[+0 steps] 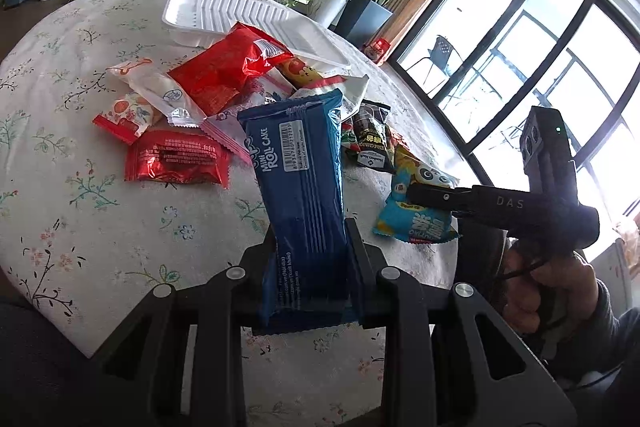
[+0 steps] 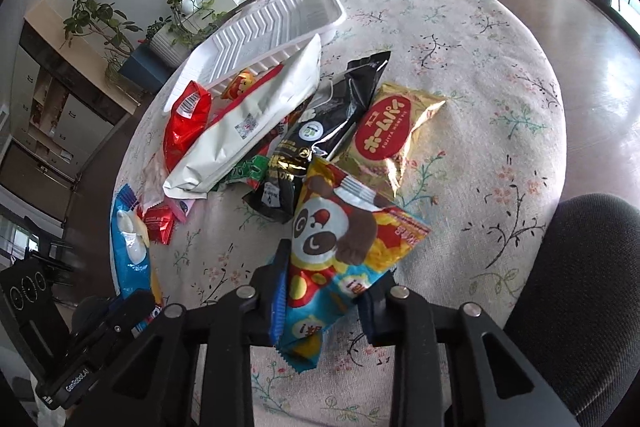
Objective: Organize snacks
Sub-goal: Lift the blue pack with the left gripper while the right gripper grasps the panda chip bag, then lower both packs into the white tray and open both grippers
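A round table (image 2: 500, 99) under a floral cloth carries everything, and the white ribbed tray (image 2: 276, 23) sits at its far side with only the edges of some packets lapping over its near rim. Between tray and grippers lies the loose heap of snacks: a long white bag (image 2: 248, 123) resting against the tray, a red foil pack (image 1: 224, 75) beside it, a black packet (image 2: 320, 131), a gold packet (image 2: 392, 131), and a small red wrapper (image 1: 176, 163) lying apart toward the near-left in the left view. The left gripper (image 1: 310, 251) is clamped on the blue Mini Roll Cake pack (image 1: 300, 179), which stands up between its 2 fingers, raised above the cloth. The right gripper (image 2: 324, 291) pinches the panda snack bag (image 2: 340, 243) by its lower end, just in front of the heap.
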